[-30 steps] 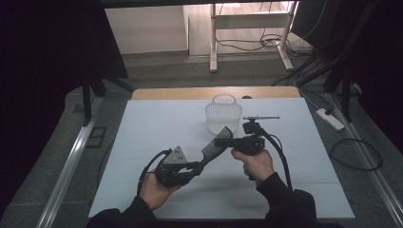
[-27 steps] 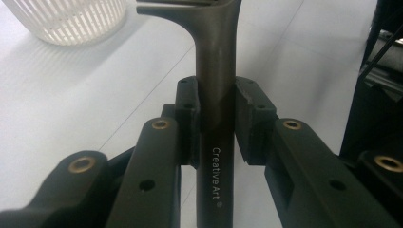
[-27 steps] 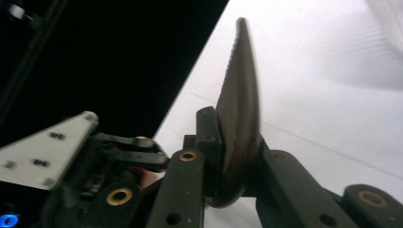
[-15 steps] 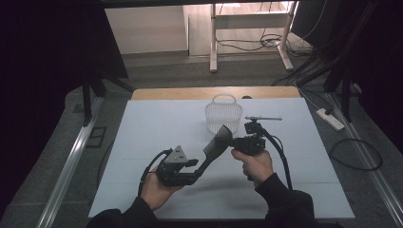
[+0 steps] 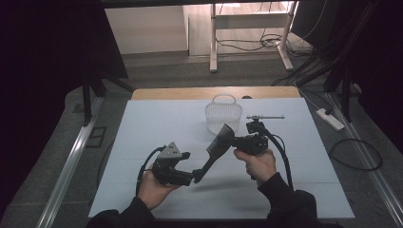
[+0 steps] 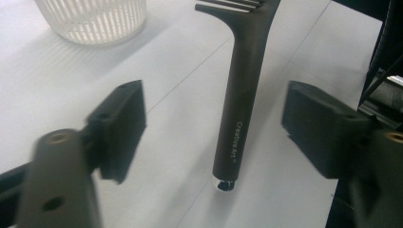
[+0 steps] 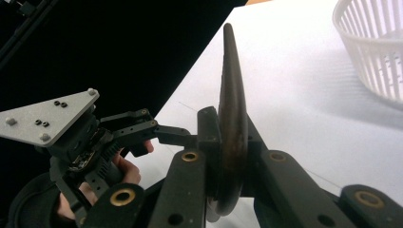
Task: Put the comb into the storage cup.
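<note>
In the high view we see our left gripper nearest, low on the white table, held in our left hand. Its jaws have just been opening and now stand spread. In the left gripper view the two black pads sit well apart on either side of the spatula's handle, touching neither side of it. The handle's rounded end points toward the camera, and small pale lettering runs along it.

The spatula is dark and slotted. In the high view it slants from its handle end by the left gripper up and to the right, where its broad head meets the right gripper. That gripper is pressed together on the head: in the right gripper view the spatula stands edge-on, pinched between the two jaws, its tip rising away from the camera. Our right hand holds this gripper a little farther up the table than the left one, and beyond the spatula in the right gripper view we make out the left gripper with its grey plate.

Just beyond the spatula's head a white basket stands upright on the table. Its slatted wall shows at the top left of the left gripper view and at the top right of the right gripper view.
</note>
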Tool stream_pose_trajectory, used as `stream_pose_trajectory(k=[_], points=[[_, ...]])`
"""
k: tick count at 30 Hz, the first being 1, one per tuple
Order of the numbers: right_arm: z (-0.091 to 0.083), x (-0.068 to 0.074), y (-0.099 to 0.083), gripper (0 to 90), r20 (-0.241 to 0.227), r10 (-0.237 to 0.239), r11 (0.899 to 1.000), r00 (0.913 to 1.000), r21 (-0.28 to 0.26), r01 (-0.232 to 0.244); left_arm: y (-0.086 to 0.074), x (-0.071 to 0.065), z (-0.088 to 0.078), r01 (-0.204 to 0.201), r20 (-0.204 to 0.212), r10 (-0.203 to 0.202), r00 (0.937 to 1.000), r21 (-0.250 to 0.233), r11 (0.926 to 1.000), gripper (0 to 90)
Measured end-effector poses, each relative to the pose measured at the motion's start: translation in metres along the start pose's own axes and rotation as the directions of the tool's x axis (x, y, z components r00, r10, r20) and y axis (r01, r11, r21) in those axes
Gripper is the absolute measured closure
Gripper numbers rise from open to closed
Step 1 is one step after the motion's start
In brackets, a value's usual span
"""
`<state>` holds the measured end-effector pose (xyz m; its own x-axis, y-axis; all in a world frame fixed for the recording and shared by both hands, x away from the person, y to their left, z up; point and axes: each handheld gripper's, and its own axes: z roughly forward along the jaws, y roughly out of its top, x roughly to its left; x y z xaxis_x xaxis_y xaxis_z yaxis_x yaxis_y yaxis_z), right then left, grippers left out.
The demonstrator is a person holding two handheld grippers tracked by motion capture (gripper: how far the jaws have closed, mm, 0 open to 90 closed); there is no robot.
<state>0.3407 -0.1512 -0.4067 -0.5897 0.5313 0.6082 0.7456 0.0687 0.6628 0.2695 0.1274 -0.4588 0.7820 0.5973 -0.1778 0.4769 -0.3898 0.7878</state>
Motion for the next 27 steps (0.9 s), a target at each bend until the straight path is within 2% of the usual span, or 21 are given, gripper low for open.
stream_pose_trajectory(k=[7, 9, 12, 16, 19, 27], points=[[-0.004, 0.001, 0.003, 84.6, 0.012, -0.017, 1.000, 0.9998, -0.015, 0.017, -0.002, 0.004, -0.003, 0.037, 0.018, -0.037, 0.9991, -0.002, 0.9993, 9.9], [-0.005, 0.001, 0.004, 84.6, 0.016, -0.022, 1.000, 0.9996, -0.018, 0.022, -0.002, 0.006, -0.004, 0.046, 0.026, -0.045, 0.9986, -0.006, 0.9989, 9.1], [-0.007, 0.002, 0.006, 84.6, 0.022, -0.039, 0.999, 0.9990, -0.024, 0.039, -0.003, 0.007, -0.006, 0.051, 0.014, -0.051, 0.9986, 0.005, 0.9987, 6.9], [-0.011, 0.003, 0.009, 84.7, 0.025, -0.048, 0.998, 0.9985, -0.035, 0.048, -0.005, 0.010, -0.011, 0.078, 0.023, -0.078, 0.9967, -0.011, 0.9969, 5.2], [-0.013, 0.002, 0.011, 84.6, 0.028, -0.048, 0.998, 0.9985, -0.042, 0.049, -0.006, 0.013, -0.015, 0.081, 0.018, -0.081, 0.9966, -0.025, 0.9964, 3.8], [-0.015, -0.001, 0.016, 84.6, 0.037, -0.053, 0.997, 0.9979, -0.054, 0.054, -0.009, 0.016, -0.022, 0.086, -0.015, -0.086, 0.9962, -0.017, 0.9962, 1.9]])
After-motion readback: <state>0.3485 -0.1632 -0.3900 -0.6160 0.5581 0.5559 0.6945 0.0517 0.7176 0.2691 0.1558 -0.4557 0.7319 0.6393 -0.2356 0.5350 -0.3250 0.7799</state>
